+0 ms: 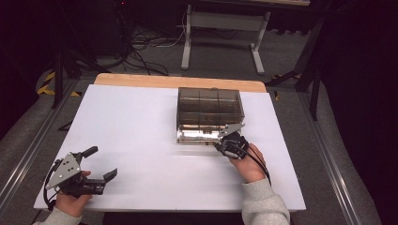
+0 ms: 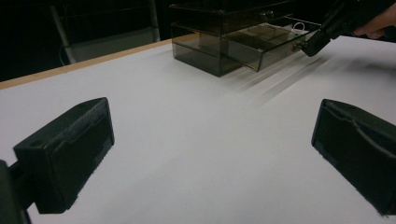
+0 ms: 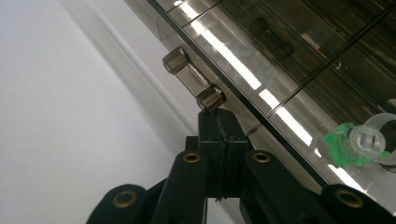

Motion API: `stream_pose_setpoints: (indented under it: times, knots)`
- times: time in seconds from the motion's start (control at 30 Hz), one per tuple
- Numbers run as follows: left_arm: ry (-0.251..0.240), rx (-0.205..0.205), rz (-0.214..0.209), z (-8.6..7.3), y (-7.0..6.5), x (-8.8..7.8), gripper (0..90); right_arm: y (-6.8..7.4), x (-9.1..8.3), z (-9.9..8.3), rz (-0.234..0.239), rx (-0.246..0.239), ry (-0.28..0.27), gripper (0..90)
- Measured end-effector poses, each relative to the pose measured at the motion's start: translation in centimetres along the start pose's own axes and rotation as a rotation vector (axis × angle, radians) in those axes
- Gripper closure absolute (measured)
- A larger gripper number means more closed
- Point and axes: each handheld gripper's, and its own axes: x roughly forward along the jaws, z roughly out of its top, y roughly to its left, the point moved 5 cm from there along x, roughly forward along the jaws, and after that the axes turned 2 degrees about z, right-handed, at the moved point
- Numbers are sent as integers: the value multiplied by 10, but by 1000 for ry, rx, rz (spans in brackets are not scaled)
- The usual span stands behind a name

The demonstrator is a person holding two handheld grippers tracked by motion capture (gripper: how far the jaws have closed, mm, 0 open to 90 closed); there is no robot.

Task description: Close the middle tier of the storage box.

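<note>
A smoked, see-through drawer box stands at the back middle of the white table. Its lowest drawer is pulled out toward me. My right gripper is shut, jaws pressed together, and its tip touches the near end of the drawer's clear bar handle with nothing between the pads. Inside the drawer lies a small green and clear piece. My left gripper rests at the front left of the table, open and holding nothing, its jaws pointing at the box.
A strip of wooden tabletop shows past the white sheet's far edge. Beyond it stand a white table frame and loose cables on the floor. Wide bare sheet lies between the two hands.
</note>
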Motion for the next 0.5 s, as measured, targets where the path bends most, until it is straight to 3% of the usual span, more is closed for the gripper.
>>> stream_pose_setpoints:
  times: [0.5]
  knots:
    - [-3, -6, 5, 0, 0, -1, 1, 0, -1, 1, -8, 6, -5, 899]
